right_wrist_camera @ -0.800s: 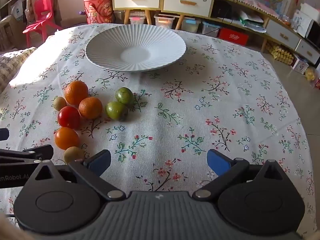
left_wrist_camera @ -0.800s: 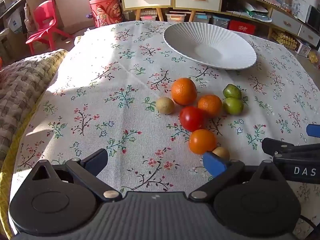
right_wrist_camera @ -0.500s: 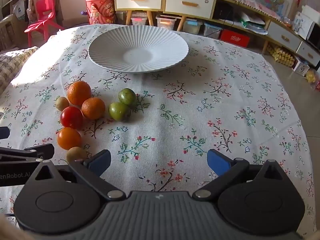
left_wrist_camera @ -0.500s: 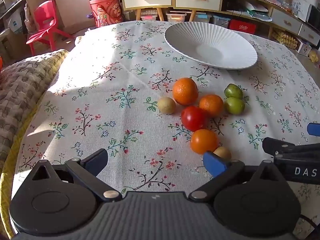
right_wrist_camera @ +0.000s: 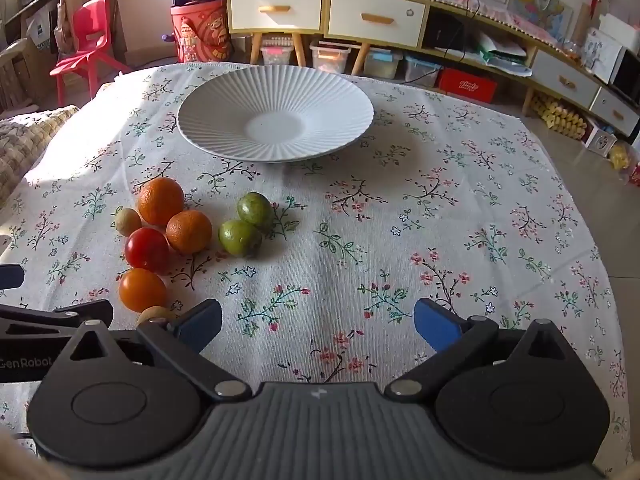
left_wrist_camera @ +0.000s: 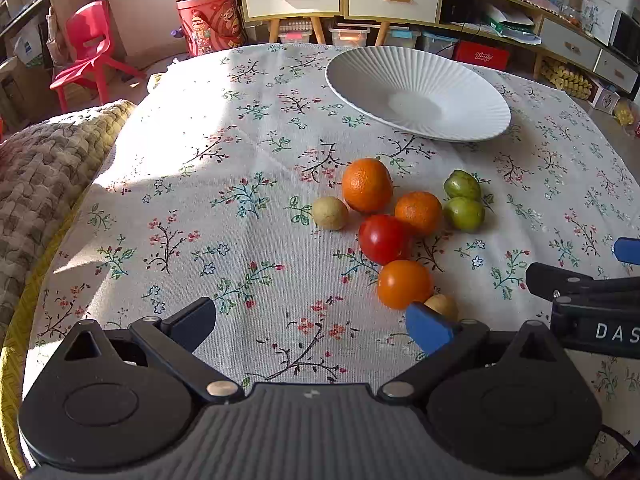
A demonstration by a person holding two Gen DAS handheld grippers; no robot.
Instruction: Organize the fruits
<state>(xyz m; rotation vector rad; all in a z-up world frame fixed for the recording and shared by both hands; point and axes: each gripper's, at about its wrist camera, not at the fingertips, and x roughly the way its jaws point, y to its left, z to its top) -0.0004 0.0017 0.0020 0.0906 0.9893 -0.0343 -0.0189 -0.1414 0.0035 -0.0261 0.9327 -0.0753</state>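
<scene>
A cluster of fruit lies on the floral tablecloth: a large orange (left_wrist_camera: 367, 185) (right_wrist_camera: 161, 201), a smaller orange (left_wrist_camera: 418, 213) (right_wrist_camera: 189, 231), a red tomato (left_wrist_camera: 383, 239) (right_wrist_camera: 146, 249), an orange tomato (left_wrist_camera: 404, 284) (right_wrist_camera: 142, 289), two green fruits (left_wrist_camera: 463, 200) (right_wrist_camera: 248, 224) and two small tan fruits (left_wrist_camera: 329, 213) (left_wrist_camera: 441, 306). A white ribbed plate (left_wrist_camera: 460, 128) (right_wrist_camera: 208, 136) stands empty behind them. My left gripper (left_wrist_camera: 310, 326) is open and empty, left of the fruit. My right gripper (right_wrist_camera: 318, 326) is open and empty, right of the fruit.
A knitted cushion (left_wrist_camera: 44, 168) lies at the table's left edge. Beyond the far edge stand a red chair (left_wrist_camera: 90, 52), a red bucket (left_wrist_camera: 208, 20), drawers and storage boxes. The tablecloth to the right of the fruit is bare in the right wrist view (right_wrist_camera: 460, 220).
Both grippers have moved slightly forward toward the plate and fruit. Both stay open and no fruit has moved.
</scene>
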